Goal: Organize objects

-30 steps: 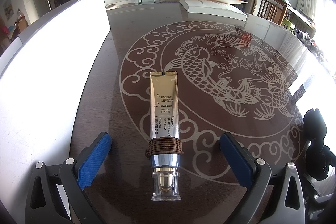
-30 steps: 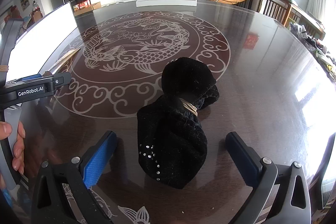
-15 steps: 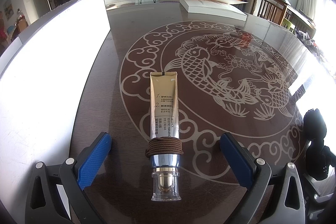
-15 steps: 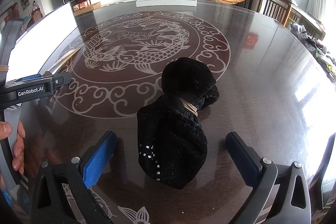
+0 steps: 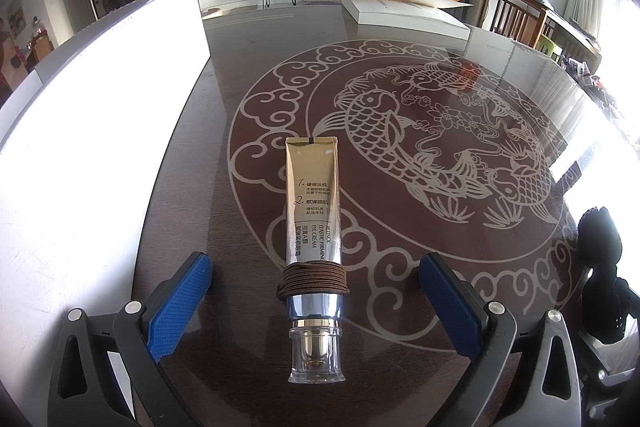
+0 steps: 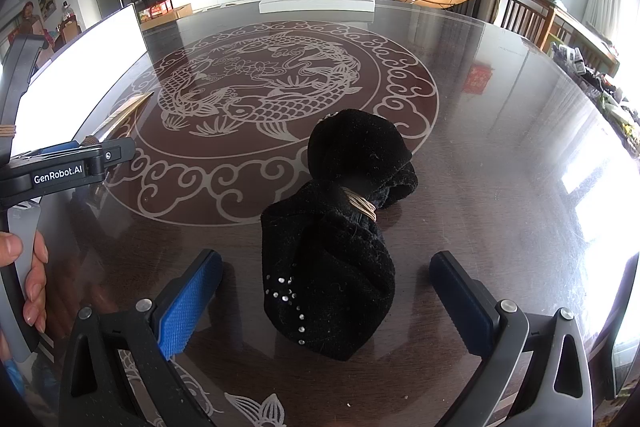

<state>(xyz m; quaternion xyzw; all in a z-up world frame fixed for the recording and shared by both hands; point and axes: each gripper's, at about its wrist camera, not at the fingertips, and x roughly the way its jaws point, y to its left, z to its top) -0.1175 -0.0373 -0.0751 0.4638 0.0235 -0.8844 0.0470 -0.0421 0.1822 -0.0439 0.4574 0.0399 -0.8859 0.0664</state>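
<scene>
On the dark glossy round table with a pale carp inlay [image 5: 400, 39], a tall white panel [image 5: 100, 131] is seen at the far left, its lower part cut off by the frame. Just beside it, the left gripper [image 5: 316, 291] is held spread wide and empty, its blue pads either side of a gold and silver cream tube with a clear cap [image 5: 314, 219]. The tube is laid flat with its long axis along the fingers, cap nearest the camera, and a brown cord band [image 5: 313, 281] is wound round its neck. Further right, the right gripper [image 6: 326, 291] is likewise spread and empty around a black fuzzy cloth bundle tied with a tan band [image 6: 340, 247]. Each object is judged nearer its own gripper. What the bundle contains cannot be made out.
</scene>
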